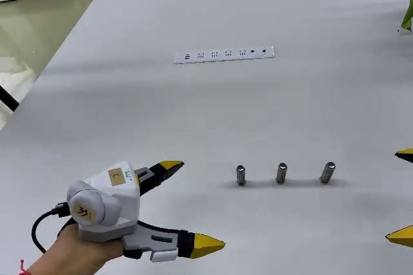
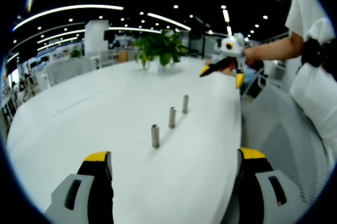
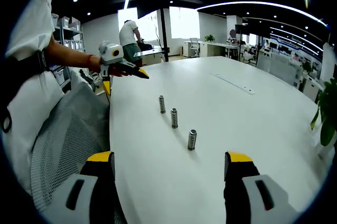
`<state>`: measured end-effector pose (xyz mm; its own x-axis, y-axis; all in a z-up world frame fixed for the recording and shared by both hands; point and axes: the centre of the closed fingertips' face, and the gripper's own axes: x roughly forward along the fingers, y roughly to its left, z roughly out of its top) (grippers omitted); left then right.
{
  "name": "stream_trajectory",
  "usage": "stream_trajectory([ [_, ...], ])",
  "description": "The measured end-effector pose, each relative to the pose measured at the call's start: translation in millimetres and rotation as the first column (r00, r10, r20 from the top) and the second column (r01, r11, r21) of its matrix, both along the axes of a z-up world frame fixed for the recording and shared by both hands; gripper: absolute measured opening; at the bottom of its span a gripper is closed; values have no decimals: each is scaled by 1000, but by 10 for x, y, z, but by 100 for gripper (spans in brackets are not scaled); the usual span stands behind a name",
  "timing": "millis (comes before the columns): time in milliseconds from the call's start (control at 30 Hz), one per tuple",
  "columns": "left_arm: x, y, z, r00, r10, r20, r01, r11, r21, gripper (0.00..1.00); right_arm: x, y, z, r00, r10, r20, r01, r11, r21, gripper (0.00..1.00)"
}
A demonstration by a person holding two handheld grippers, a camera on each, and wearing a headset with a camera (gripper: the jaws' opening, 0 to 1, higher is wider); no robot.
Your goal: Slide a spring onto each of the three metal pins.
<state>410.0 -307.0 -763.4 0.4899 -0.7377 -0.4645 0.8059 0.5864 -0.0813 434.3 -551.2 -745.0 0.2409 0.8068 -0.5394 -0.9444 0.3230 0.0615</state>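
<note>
Since the three spring-sleeved silver metal pins (image 1: 281, 173) look finished, the yellow-tipped left gripper (image 1: 201, 204) and right gripper (image 1: 395, 195) are held clear, jaws spread.

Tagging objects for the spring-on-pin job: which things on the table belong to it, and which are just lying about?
Job: left pin, middle pin, right pin, each looking spring-wrapped; left gripper, right gripper, both open.
Lying about: power strip, plant.
</note>
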Motion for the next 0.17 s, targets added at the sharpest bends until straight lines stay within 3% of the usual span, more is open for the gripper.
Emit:
stream_trajectory([
  [167,-3,0,-1,1000,0,0,0,1000,-2,100,27,-29,-20,1000,0,0,0,1000,0,87],
])
